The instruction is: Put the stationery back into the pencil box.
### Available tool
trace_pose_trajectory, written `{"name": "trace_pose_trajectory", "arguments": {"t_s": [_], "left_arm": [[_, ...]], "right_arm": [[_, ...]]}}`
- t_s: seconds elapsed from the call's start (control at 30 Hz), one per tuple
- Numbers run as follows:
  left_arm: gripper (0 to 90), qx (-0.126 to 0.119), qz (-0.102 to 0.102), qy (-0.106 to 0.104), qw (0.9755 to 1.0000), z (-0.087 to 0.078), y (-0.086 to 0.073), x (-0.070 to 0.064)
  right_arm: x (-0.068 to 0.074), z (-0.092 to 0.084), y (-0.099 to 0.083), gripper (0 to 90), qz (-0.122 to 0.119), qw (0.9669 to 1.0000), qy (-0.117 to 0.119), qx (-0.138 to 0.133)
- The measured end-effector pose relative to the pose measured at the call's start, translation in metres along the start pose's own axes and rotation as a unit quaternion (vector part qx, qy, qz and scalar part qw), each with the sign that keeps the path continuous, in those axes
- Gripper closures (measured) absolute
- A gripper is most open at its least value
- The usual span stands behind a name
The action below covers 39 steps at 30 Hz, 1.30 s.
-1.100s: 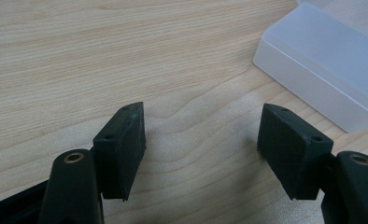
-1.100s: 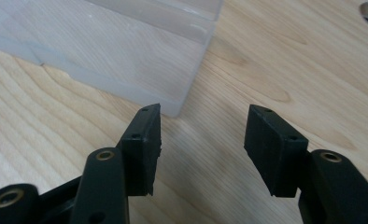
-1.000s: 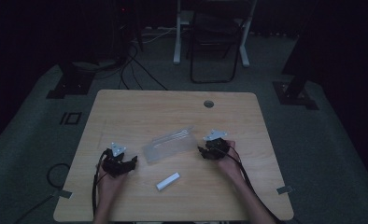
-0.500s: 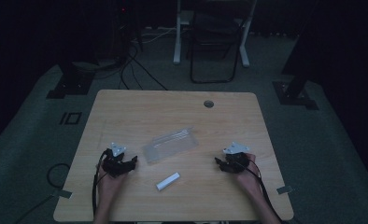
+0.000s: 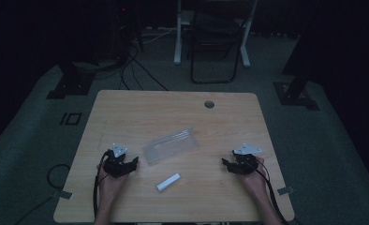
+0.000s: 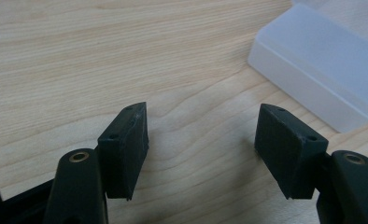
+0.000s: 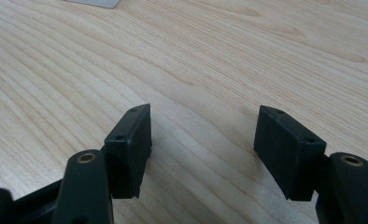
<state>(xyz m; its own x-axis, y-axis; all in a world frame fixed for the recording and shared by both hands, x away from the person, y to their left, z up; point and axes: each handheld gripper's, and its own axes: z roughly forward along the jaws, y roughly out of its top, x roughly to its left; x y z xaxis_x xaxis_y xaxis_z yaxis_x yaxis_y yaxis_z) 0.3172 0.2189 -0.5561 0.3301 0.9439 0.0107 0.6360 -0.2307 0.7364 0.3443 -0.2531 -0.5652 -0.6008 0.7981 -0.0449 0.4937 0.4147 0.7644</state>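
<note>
Jaws on the left gripper [image 5: 135, 161] stood wide apart with nothing between them, having just eased a shade closer; bare wood showed in the gap in the left gripper view [image 6: 203, 140]. At about two o'clock from them lay the clear box [image 5: 171, 146], near but not touching; its frosted corner [image 6: 322, 70] showed at the upper right of that view. One small white tube [image 5: 168, 182] lay at about five o'clock from the box, between the two grippers and apart from both. At the right, the right gripper [image 5: 225, 163] had released jaws too, just opening further, with only wood grain between them [image 7: 203, 140]; the box sat at about ten o'clock from it, well apart. One pale wooden table [image 5: 140, 108] with a round hole [image 5: 209, 104] stood on grey carpet in a dim room. Two grippers, one box, one tube; one chair [image 5: 215, 42] at twelve o'clock.
</note>
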Motion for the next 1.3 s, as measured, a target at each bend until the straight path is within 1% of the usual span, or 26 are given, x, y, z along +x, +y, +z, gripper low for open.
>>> {"name": "trace_pose_trajectory", "arguments": {"t_s": [0.1, 0.13, 0.27, 0.33, 0.4, 0.47, 0.57, 0.63, 0.73, 0.77, 0.83, 0.87, 0.93, 0.97, 1.0, 1.13, 1.3], "left_arm": [[35.6, -0.012, -0.001, -0.018, 0.9998, -0.007, 0.001, -0.002], [35.6, -0.014, 0.001, -0.02, 0.9997, -0.008, 0.002, -0.004], [35.6, -0.023, 0.015, -0.034, 0.9991, -0.015, 0.002, -0.012], [35.6, -0.028, 0.014, -0.047, 0.9984, -0.018, 0.003, -0.015], [36.3, -0.033, 0.016, -0.049, 0.9981, -0.02, 0.003, -0.018], [36.8, -0.038, 0.016, -0.059, 0.9974, -0.024, 0.003, -0.022], [36.8, -0.039, 0.02, -0.071, 0.9965, -0.029, 0.001, -0.027], [36.8, -0.038, 0.028, -0.078, 0.9958, -0.031, 0.0, -0.032], [36.7, -0.034, 0.04, -0.083, 0.9952, -0.034, -0.002, -0.039], [37.0, -0.033, 0.045, -0.087, 0.9946, -0.034, -0.003, -0.042], [38.0, -0.033, 0.045, -0.087, 0.9946, -0.034, -0.003, -0.042], [38.0, -0.033, 0.05, -0.095, 0.9937, -0.036, -0.003, -0.046], [47.7, -0.03, 0.054, -0.101, 0.993, -0.038, -0.004, -0.049], [47.7, -0.03, 0.056, -0.102, 0.9928, -0.038, -0.004, -0.05], [51.4, -0.029, 0.054, -0.11, 0.992, -0.039, -0.004, -0.051], [53.3, -0.026, 0.064, -0.132, 0.9888, -0.041, -0.002, -0.059], [53.7, -0.024, 0.079, -0.148, 0.9856, -0.041, 0.001, -0.069]], "right_arm": [[0.001, 0.0, 0.0, 36.8, 0.001, 1.0, -0.001, 0.0], [0.001, 0.0, 0.0, 36.8, -0.002, 1.0, -0.002, -0.001], [0.002, 0.0, 0.0, 36.8, 0.0, 1.0, -0.003, -0.001], [0.001, 0.0, 0.0, 36.8, -0.001, 1.0, -0.002, -0.001], [0.001, 0.0, 0.0, 36.8, 0.001, 1.0, -0.001, 0.0], [0.0, 0.0, 0.0, 36.1, 0.001, 1.0, 0.001, 0.0], [-0.001, 0.0, -0.001, 35.7, 0.009, 0.9999, 0.007, 0.003], [-0.002, -0.001, -0.001, 35.6, 0.011, 0.9999, 0.011, 0.005], [-0.003, -0.001, -0.001, 35.6, 0.011, 0.9998, 0.013, 0.005], [-0.003, -0.001, -0.001, 35.5, 0.012, 0.9998, 0.014, 0.005], [-0.003, -0.001, -0.001, 35.3, 0.012, 0.9998, 0.015, 0.005], [-0.003, -0.001, -0.001, 35.3, 0.012, 0.9998, 0.015, 0.005], [-0.004, 0.0, -0.001, 34.1, 0.014, 0.9998, 0.015, 0.006], [-0.004, 0.0, -0.001, 34.1, 0.014, 0.9998, 0.015, 0.006], [-0.004, 0.0, -0.001, 34.1, 0.014, 0.9998, 0.015, 0.006], [-0.004, 0.0, -0.001, 33.8, 0.014, 0.9998, 0.016, 0.006], [-0.004, 0.0, -0.001, 33.7, 0.014, 0.9998, 0.016, 0.006]]}}
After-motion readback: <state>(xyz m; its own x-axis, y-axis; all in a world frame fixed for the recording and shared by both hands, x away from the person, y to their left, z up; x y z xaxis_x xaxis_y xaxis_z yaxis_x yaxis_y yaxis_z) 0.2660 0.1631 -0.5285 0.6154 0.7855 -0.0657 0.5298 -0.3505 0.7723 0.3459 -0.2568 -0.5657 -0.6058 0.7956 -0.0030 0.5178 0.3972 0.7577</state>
